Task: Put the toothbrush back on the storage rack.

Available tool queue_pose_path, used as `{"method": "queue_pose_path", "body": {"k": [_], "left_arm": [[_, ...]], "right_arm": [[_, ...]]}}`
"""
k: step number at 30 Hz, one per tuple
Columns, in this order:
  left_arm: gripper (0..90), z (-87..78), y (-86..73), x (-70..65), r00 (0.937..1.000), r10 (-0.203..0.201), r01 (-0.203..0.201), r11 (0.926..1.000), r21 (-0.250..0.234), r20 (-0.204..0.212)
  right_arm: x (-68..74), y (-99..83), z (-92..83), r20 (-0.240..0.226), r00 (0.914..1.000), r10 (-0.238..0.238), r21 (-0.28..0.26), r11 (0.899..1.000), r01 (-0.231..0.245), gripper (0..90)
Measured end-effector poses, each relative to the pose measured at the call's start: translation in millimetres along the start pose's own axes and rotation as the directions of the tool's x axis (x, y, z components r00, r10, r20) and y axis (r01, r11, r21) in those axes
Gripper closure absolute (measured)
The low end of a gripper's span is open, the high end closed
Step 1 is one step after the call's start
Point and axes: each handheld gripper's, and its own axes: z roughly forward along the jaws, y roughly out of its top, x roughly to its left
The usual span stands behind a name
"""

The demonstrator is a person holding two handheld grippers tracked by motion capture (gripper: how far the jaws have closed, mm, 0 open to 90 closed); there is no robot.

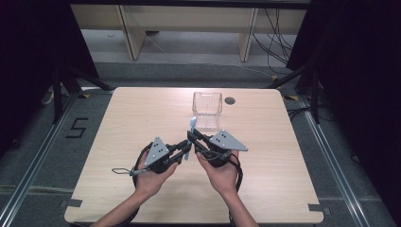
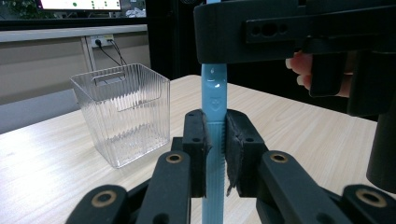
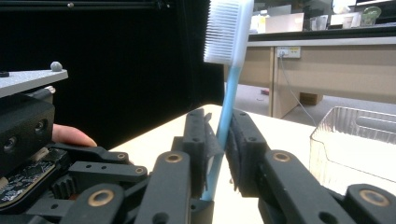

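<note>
A light blue toothbrush with white bristles stands upright above the middle of the table, held between both grippers. My left gripper is shut on its ribbed handle, low down. My right gripper is closed around the thin neck just under the bristle head, and both pads touch it. In the high view the left gripper and the right gripper meet tip to tip, each in one of the person's hands.
A clear ribbed plastic bin stands empty just beyond the grippers, toward the far edge of the wooden table. A dark cable grommet lies to its right. Desks and cables stand on the floor behind.
</note>
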Motion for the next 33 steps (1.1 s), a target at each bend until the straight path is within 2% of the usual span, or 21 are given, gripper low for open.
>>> {"method": "queue_pose_path", "body": {"k": [4, 5, 9, 10, 12, 13, 14, 15, 19, 20, 21, 22, 23, 28, 31, 33], "left_arm": [[78.4, 1.7, -0.7, 0.3, 0.9999, -0.002, 0.002, 0.9999, -0.015, 0.010], [78.4, 0.3, -0.1, 0.2, 1.0000, 0.001, -0.001, 1.0000, 0.009, 0.003], [78.0, 2.2, -0.6, 0.1, 1.0000, -0.004, 0.004, 0.9999, 0.010, 0.009], [77.7, 3.8, -1.1, 0.5, 0.9999, -0.004, 0.004, 1.0000, -0.004, 0.017], [76.5, 3.3, -0.3, 0.4, 0.9999, 0.001, -0.001, 0.9999, 0.014, 0.011], [74.7, 3.4, -0.2, 0.6, 0.9999, 0.002, -0.002, 0.9999, 0.014, 0.012], [72.6, 3.3, -0.1, 1.0, 0.9999, 0.008, -0.008, 0.9998, 0.019, 0.011], [70.7, 3.4, -0.1, 1.7, 0.9998, 0.014, -0.014, 0.9996, 0.024, 0.013], [64.1, 2.2, -0.6, 2.6, 0.9996, 0.027, -0.027, 0.9992, 0.029, 0.013], [62.4, 1.8, -0.8, 2.5, 0.9994, 0.031, -0.032, 0.9991, 0.028, 0.013], [60.7, 1.4, -1.1, 2.4, 0.9992, 0.036, -0.037, 0.9989, 0.029, 0.015], [59.2, 0.8, -1.3, 2.4, 0.9990, 0.040, -0.041, 0.9987, 0.029, 0.018], [57.6, 0.0, -1.7, 2.6, 0.9989, 0.043, -0.044, 0.9985, 0.032, 0.018], [48.5, -3.7, -3.4, 4.8, 0.9981, 0.060, -0.060, 0.9974, 0.040, 0.009], [44.7, -5.5, -4.2, 6.4, 0.9981, 0.061, -0.061, 0.9970, 0.047, 0.007], [43.0, -7.6, -5.8, 8.5, 0.9983, 0.058, -0.058, 0.9969, 0.054, 0.001]], "right_arm": [[-0.8, -0.4, -0.6, 0.011, 0.9999, -0.011, 0.001, 1.000, 0.011, 83.5], [-0.9, -0.5, -0.4, 0.005, 1.0000, -0.005, 0.001, 1.000, 0.005, 84.0], [-1.1, -0.8, -0.2, -0.001, 0.9999, -0.016, -0.002, 1.000, 0.016, 85.6], [-0.4, -0.8, -0.5, -0.004, 0.9999, -0.009, 0.005, 1.000, 0.009, 85.8], [0.7, -0.7, -1.4, 0.002, 1.0000, -0.009, 0.002, 1.000, 0.009, 85.9], [1.4, -0.8, -2.0, 0.006, 1.0000, 0.004, 0.008, 1.000, -0.004, 85.9], [-1.3, -0.4, -1.8, 0.006, 0.9998, -0.018, 0.005, 1.000, 0.018, 85.9], [-1.4, -0.5, -1.7, -0.001, 1.0000, -0.005, 0.004, 1.000, 0.005, 85.9], [-4.5, 1.2, -4.5, 0.023, 0.9993, -0.030, 0.008, 1.000, 0.030, 85.9], [-3.3, 1.3, -4.3, 0.008, 1.0000, -0.003, 0.001, 1.000, 0.003, 86.0], [-3.6, 1.5, -4.9, 0.014, 0.9999, -0.002, 0.002, 1.000, 0.002, 86.0], [-4.8, 2.0, -5.3, 0.020, 0.9996, -0.020, -0.008, 1.000, 0.020, 85.9], [-4.2, 2.0, -5.5, 0.017, 0.9999, -0.004, -0.004, 1.000, 0.004, 85.9], [-6.3, 2.5, -6.5, 0.031, 0.9992, -0.025, -0.005, 1.000, 0.025, 85.9], [-5.8, 3.0, -7.8, 0.025, 0.9996, -0.013, 0.002, 1.000, 0.013, 85.9], [-7.1, 2.9, -7.9, 0.031, 0.9992, -0.026, 0.002, 1.000, 0.026, 85.9]]}}
